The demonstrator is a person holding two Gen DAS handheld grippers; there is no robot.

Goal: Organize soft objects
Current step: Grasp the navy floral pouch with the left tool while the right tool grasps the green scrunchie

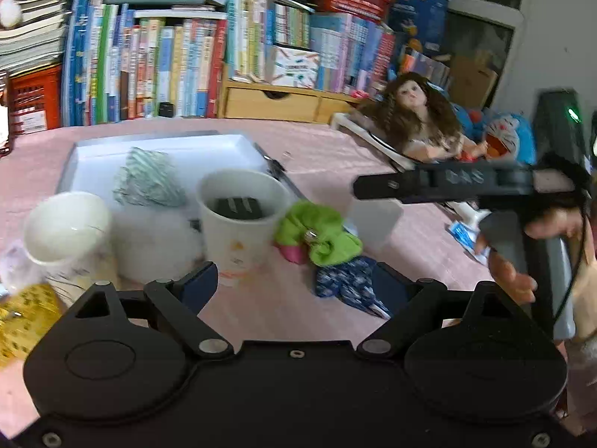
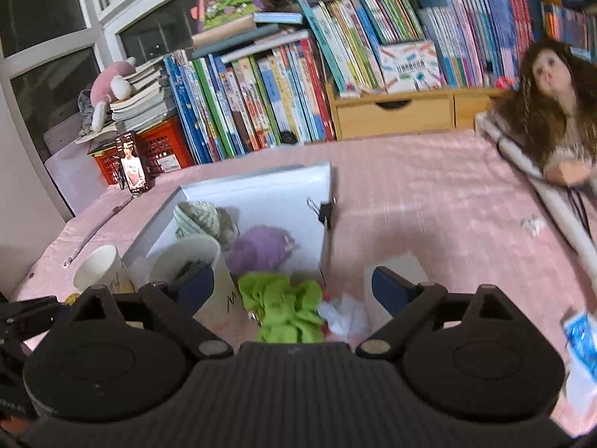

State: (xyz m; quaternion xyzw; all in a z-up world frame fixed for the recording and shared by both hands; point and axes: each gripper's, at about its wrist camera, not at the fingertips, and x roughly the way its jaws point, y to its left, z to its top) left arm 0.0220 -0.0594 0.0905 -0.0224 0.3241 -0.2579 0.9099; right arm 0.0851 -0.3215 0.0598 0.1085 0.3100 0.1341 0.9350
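My left gripper (image 1: 294,283) is open low over the pink cloth, with nothing pressed between its blue pads. Just ahead of it lie a lime green soft cloth (image 1: 317,235) and a blue patterned cloth (image 1: 347,287), whose edge reaches in by the right pad. My right gripper (image 2: 294,287) is open too and hovers over the green cloth (image 2: 283,306), apart from it. A white box (image 2: 261,194) holds a purple plush (image 2: 261,250) and a green-striped cloth (image 2: 201,220). In the left wrist view the right gripper (image 1: 363,186) comes in from the right, held by a hand (image 1: 522,261).
Two white cups (image 1: 238,216) (image 1: 67,227) and a white fluffy thing (image 1: 153,242) stand in front of the box (image 1: 160,149). A binder clip (image 2: 324,209) grips its wall. A long-haired doll (image 2: 552,112) and a blue plush (image 1: 503,138) sit at the right. Books line the back.
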